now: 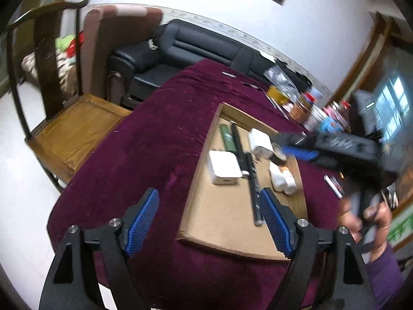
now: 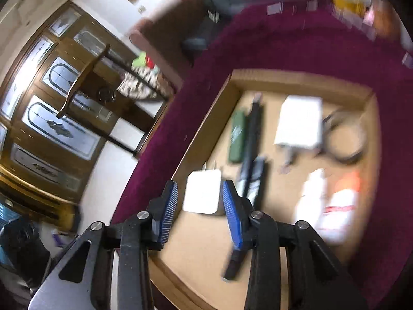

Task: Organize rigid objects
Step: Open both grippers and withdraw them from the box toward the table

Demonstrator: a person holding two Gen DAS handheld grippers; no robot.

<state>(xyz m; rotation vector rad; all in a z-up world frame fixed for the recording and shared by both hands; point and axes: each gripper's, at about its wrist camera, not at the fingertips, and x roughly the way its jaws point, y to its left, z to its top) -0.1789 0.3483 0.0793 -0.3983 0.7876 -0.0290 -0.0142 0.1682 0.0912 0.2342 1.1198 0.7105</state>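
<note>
Cardboard tray (image 1: 224,217) on a maroon-clothed counter (image 1: 155,149).
Wooden chair (image 1: 74,129) and black sofa (image 1: 196,44) beyond; left tool (image 1: 209,222) and right tool (image 2: 200,206) both apart, empty.

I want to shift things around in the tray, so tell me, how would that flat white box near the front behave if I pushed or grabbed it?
The white box lies flat on the tray floor, so it should slide, not roll or tip. Its rounded, smooth-looking shell might slip between pads. It looks rigid and probably light, though weight cannot be seen.

A cardboard tray (image 1: 196,214) lies on my table (image 1: 144,155); inside, a charger (image 1: 223,166) sits left of a ruler (image 1: 254,193), bottles (image 1: 282,179) right.
</note>
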